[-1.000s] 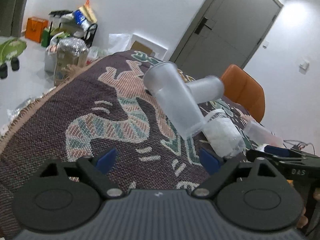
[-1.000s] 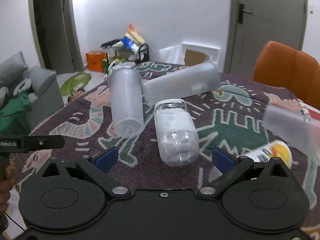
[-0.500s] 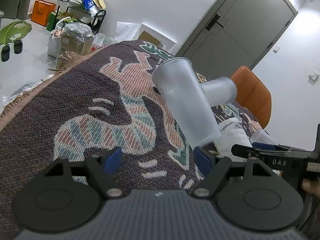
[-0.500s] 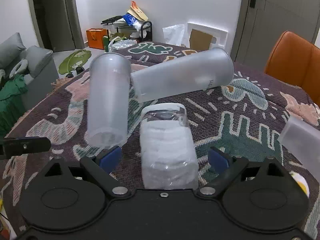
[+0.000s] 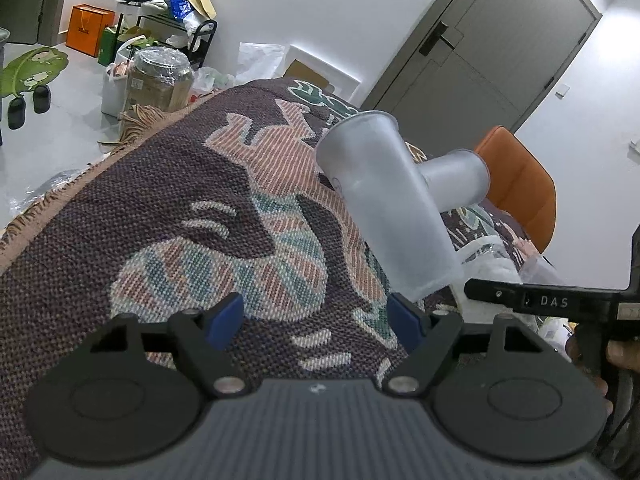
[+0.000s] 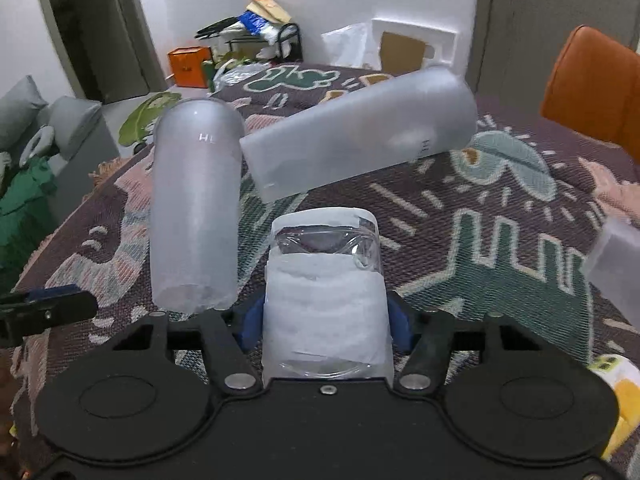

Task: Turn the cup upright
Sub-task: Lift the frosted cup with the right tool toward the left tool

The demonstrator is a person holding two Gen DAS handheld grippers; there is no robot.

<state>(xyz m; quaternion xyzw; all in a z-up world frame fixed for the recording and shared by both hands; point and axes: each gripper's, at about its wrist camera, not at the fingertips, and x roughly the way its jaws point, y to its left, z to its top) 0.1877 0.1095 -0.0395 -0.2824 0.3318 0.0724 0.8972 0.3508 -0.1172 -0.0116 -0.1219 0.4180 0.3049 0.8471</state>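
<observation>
While lying on its side, paper-wrapped cup (image 6: 326, 296) between right claw (image 6: 325, 322) fingers, pinched; left claw (image 5: 316, 316) spread.

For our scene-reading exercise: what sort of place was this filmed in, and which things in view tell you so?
Most likely a lived-in home. A woven patterned cloth covers the table, a grey sofa stands by the wall, and bags and boxes crowd a rack near the door.

Right tool (image 6: 326, 320) advanced; blue pads now flank paper-wrapped cup (image 6: 326, 300).
</observation>
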